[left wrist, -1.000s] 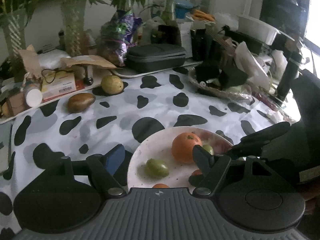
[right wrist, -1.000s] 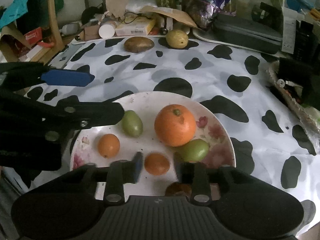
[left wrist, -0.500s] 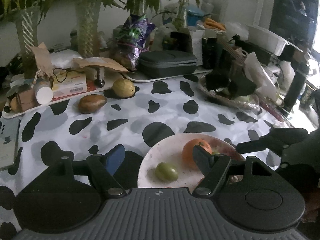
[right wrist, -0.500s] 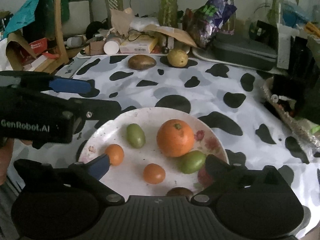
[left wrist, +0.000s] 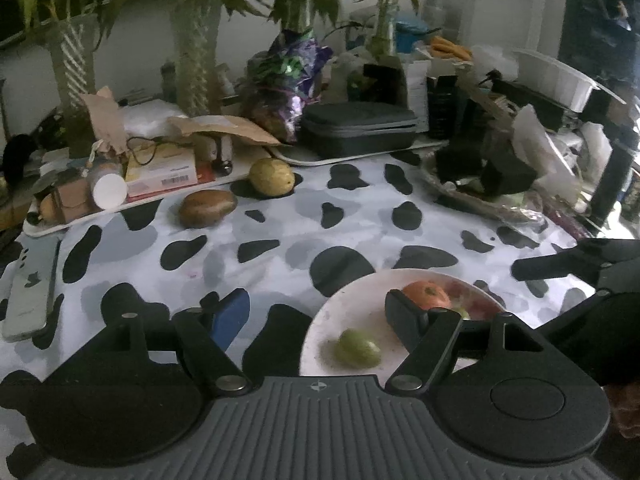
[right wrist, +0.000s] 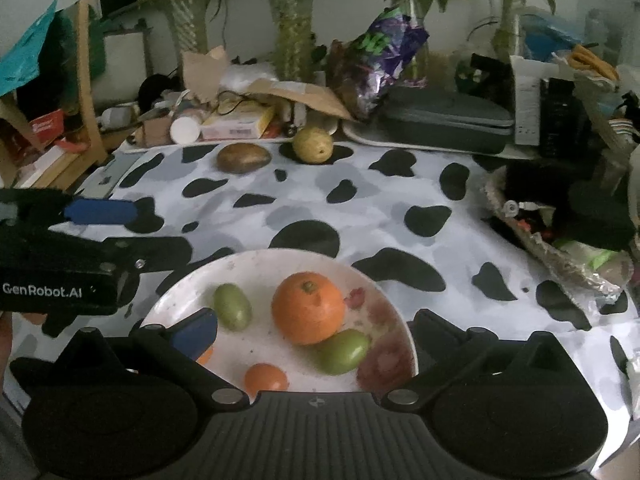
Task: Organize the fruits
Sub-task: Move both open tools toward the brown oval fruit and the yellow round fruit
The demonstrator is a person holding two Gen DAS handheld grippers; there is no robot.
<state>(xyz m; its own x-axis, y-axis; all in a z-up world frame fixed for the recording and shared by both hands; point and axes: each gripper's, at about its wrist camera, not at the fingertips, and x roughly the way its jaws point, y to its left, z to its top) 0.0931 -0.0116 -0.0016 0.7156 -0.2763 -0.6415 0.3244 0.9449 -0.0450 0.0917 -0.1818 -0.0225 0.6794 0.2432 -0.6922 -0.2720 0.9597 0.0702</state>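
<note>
A white floral plate [right wrist: 256, 268] near the table's front edge holds a big orange [right wrist: 308, 307], two green oval fruits [right wrist: 232, 306] [right wrist: 344, 350] and small orange fruits [right wrist: 265, 378]. The plate also shows in the left wrist view [left wrist: 352, 300]. A brown fruit [right wrist: 243, 157] and a yellow round fruit [right wrist: 313, 145] lie at the far edge of the cow-print cloth. My right gripper [right wrist: 312, 326] is open and empty, above the plate's near side. My left gripper [left wrist: 316, 312] is open and empty, left of the plate.
Clutter lines the back: plant vases, a purple bag [right wrist: 376, 60], a grey case [right wrist: 444, 124], boxes and a white bottle [right wrist: 185, 130]. A basket with dark things [right wrist: 560, 220] stands at the right. A phone [left wrist: 32, 292] lies at the left.
My right gripper opened wide and drew back from the plate, leaving the small orange fruit on it. My left gripper also drew back and shifted left.
</note>
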